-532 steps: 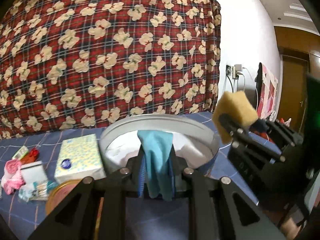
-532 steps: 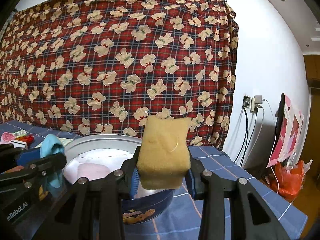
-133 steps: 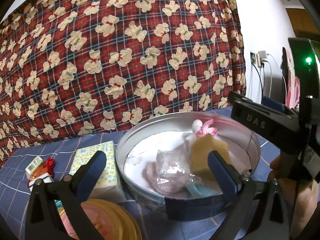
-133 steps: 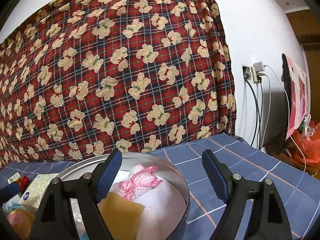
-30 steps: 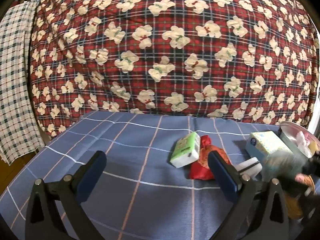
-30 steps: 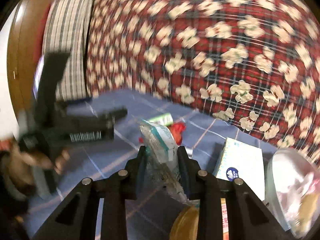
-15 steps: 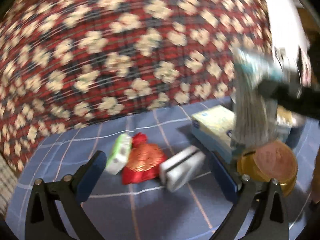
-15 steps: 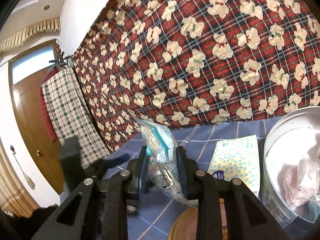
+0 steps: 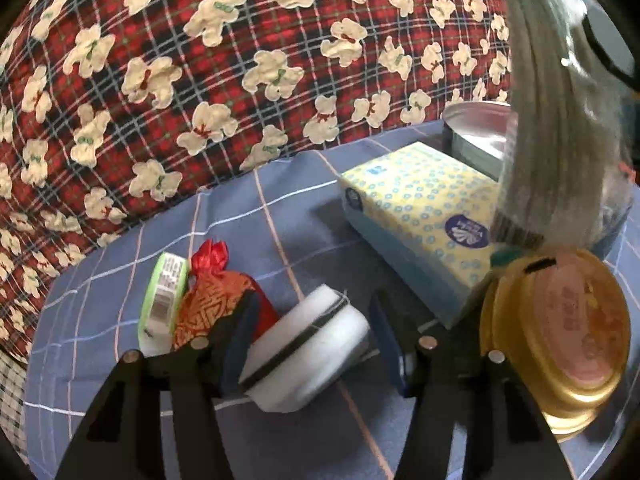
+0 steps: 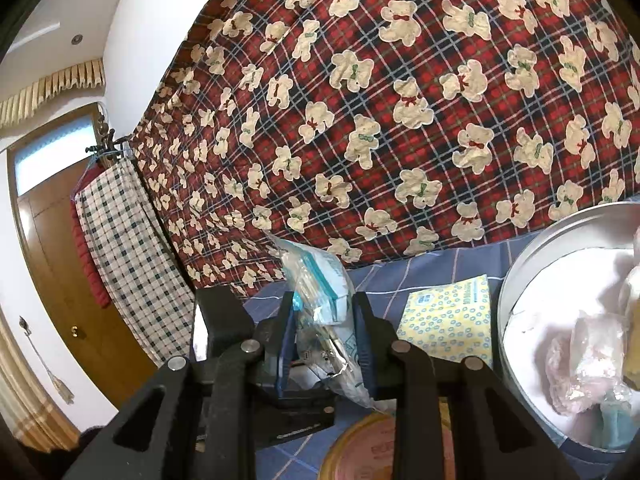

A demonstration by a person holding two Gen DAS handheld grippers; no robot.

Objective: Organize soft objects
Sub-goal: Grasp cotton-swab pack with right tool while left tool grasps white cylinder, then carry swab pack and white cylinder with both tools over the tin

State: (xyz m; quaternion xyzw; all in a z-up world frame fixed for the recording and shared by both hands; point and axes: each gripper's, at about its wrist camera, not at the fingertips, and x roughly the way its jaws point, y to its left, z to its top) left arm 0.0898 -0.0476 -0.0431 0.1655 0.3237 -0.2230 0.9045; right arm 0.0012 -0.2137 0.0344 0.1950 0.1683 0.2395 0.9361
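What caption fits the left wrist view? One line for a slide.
Left gripper fingers straddle a white sponge on the blue cloth.

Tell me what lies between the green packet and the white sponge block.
The red brocade pouch lies between the green packet and the white sponge block, in the left wrist view.

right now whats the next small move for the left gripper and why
Probably close the left gripper on the white sponge. Its open fingers already sit on either side of the sponge, which lies on the blue cloth, while the right gripper is busy holding the plastic packet.
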